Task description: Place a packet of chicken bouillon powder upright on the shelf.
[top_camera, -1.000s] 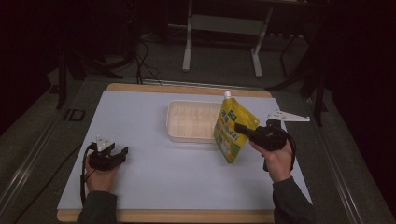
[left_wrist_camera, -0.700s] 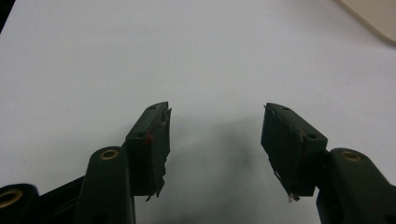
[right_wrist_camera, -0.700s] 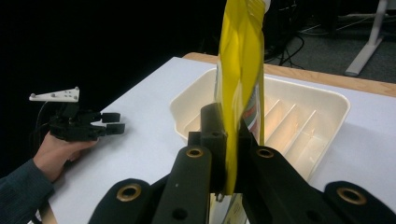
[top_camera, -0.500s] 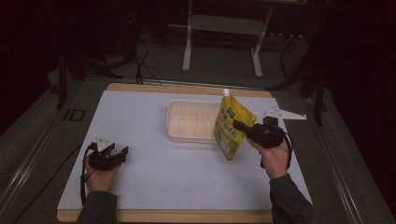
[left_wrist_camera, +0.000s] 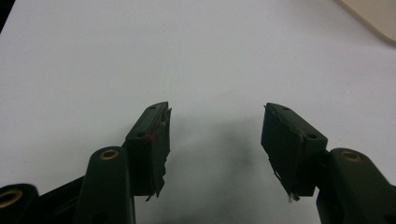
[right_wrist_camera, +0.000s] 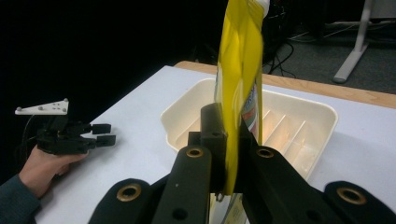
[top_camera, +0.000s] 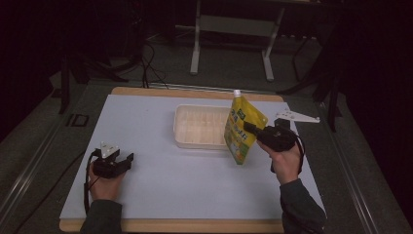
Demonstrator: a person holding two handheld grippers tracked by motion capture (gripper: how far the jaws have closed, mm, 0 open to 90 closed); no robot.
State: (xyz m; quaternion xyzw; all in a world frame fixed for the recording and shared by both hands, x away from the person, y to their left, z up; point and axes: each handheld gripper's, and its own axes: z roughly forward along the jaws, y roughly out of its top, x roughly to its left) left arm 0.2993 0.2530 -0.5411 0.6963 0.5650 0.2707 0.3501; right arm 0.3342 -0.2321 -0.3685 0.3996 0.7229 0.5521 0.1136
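high view: the right gripper [top_camera: 249, 127] is clamping a yellow pouch [top_camera: 242, 127], holding it tilted off the table [top_camera: 146, 195] beside the cream tray [top_camera: 202, 126]; the left gripper [top_camera: 127, 159] is resting near the front left.

left gripper view: its jaws are standing wide apart, gripping nothing.

right gripper view: the jaws are squeezing the pouch's edge, with the tray behind.

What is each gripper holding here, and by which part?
Right gripper clamps the yellow pouch by its side edge, mid-height. Left gripper holds nothing.
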